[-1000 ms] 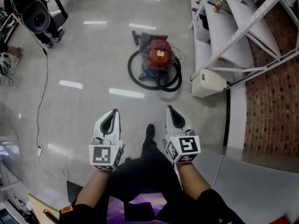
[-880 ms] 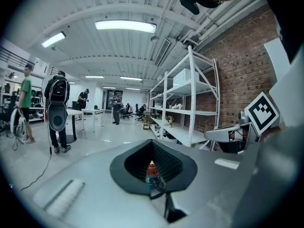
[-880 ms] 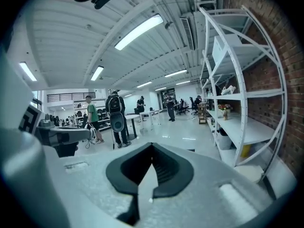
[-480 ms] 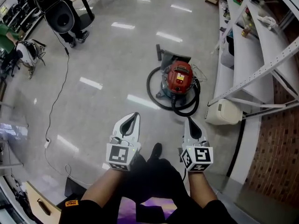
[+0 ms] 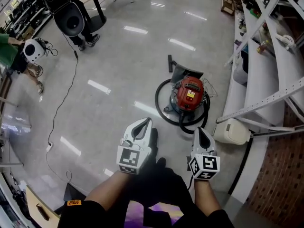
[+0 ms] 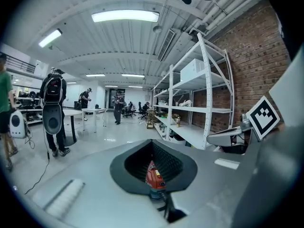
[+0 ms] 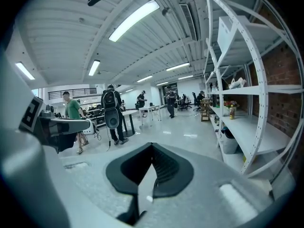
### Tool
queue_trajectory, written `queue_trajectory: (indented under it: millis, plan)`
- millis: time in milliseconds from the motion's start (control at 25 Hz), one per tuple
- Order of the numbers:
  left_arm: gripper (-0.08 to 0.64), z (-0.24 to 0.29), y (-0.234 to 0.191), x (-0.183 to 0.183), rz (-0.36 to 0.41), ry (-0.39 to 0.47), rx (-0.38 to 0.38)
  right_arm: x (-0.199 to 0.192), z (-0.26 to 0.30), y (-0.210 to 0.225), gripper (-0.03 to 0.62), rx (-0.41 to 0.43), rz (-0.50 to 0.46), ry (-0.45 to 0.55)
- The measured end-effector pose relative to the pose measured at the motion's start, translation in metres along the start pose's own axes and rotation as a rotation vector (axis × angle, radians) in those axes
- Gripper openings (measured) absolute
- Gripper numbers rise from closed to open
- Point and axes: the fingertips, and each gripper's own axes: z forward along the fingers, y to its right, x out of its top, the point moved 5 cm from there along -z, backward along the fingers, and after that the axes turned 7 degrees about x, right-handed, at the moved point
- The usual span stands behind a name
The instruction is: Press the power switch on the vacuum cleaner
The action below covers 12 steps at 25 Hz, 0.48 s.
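A person stands on a glossy grey floor [image 5: 109, 103] w/ a hand-held gripper in each hand, both held low in front of the body and well short of the red vacuum cleaner [image 5: 190, 93]. The left hand-held gripper [image 5: 145, 122] has its jaws closed tip to tip, nothing in them; in the left gripper view the vac shows only as a red sliver through the hollow betw. the pads. The right hand-held gripper [image 5: 198, 130] is likewise closed and empty, pointing at bare floor. The vac sits farther off, right of centre, its black hose [image 5: 164, 112] looped around the base, near white shelving [image 5: 266, 70] along the right wall. A white plastic canister [image 5: 232, 131] lies just right of the hose. Far left, a person w/ a black backpack [image 5: 66, 11]; a thin cable [image 5: 61, 109] trails across the floor.
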Motion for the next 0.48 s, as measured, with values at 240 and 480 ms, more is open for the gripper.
queue_trajectory:
  millis: [240, 480]
  plan:
    - [0.012, 0.070, -0.017, 0.007, 0.015, -0.012, -0.050, 0.012, 0.055, 0.028, -0.008, -0.048, 0.003, -0.039]
    - [0.012, 0.136, -0.040, -0.002, 0.023, -0.061, -0.094, 0.014, 0.110, 0.052, -0.008, -0.098, 0.002, -0.113]
